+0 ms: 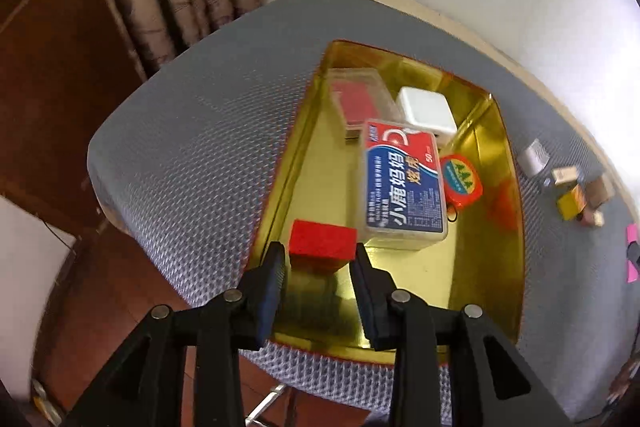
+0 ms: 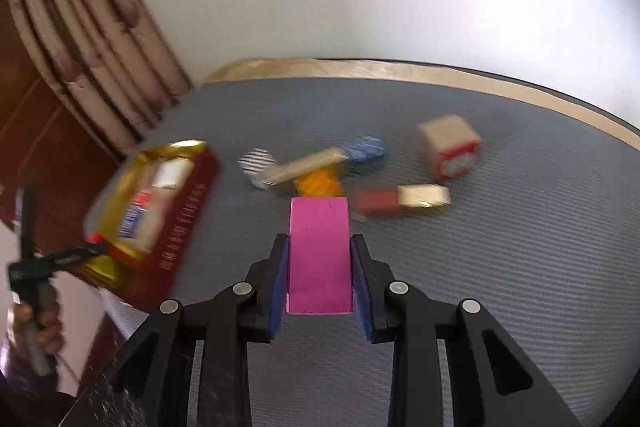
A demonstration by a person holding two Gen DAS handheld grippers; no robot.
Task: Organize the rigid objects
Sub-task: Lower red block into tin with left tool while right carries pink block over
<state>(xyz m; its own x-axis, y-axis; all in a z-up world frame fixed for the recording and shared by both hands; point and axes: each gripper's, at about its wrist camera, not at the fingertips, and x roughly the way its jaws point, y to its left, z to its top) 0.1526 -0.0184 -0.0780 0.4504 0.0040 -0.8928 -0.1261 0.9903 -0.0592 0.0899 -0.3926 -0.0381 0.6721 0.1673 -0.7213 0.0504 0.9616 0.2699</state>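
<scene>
In the left wrist view my left gripper hangs over the near end of a gold-lined tin. A red block sits between its fingertips; whether the pads touch it is unclear. The tin holds a blue and red plastic box, a white adapter, a clear case with red contents and an orange tape measure. In the right wrist view my right gripper is shut on a pink block, held above the grey mat.
Loose pieces lie on the mat ahead of the right gripper: a wooden cube, a blue piece, a striped piece, a yellow block, a red and cream block. The tin is at left. Curtain and wall lie behind.
</scene>
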